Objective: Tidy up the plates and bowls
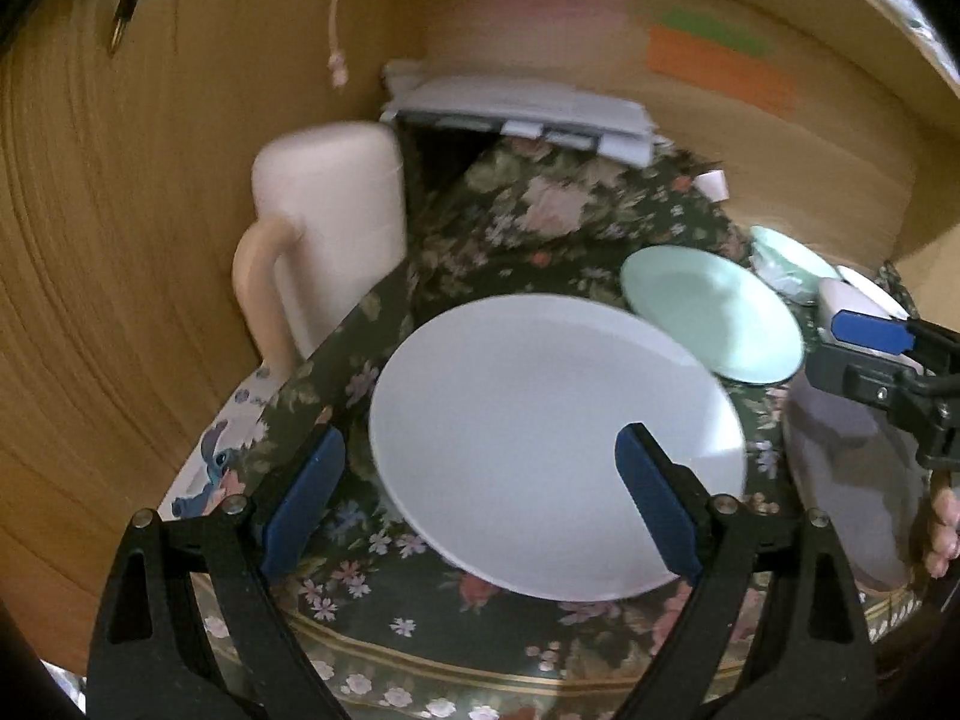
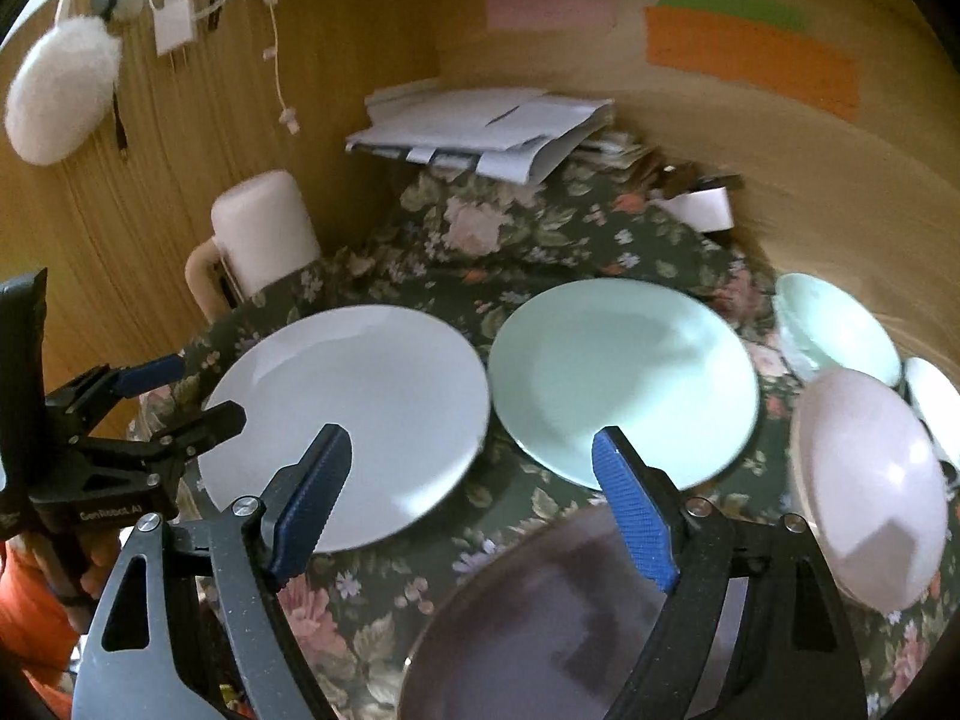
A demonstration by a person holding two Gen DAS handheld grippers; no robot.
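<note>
The round white glazed plate (image 2: 354, 420) lies flat on the dark floral tablecloth (image 2: 540, 240); all else is placed from it. Just to its right lies a round mint-green plate (image 2: 624, 378); nearer the camera a greyish-lilac plate (image 2: 540, 618); farther right a pale pink bowl (image 2: 870, 480), a mint-green bowl (image 2: 834, 324) and a white dish (image 2: 936, 402), only partly seen. Three plates and two bowls are counted.

The left gripper (image 1: 480, 492) is held over the white plate, jaws spread and empty. The right gripper (image 2: 474, 504) hangs between the plates, likewise spread.

The plate is judged stiff, slippery and breakable; its rim should be pinched, since its face offers no hold.
</note>
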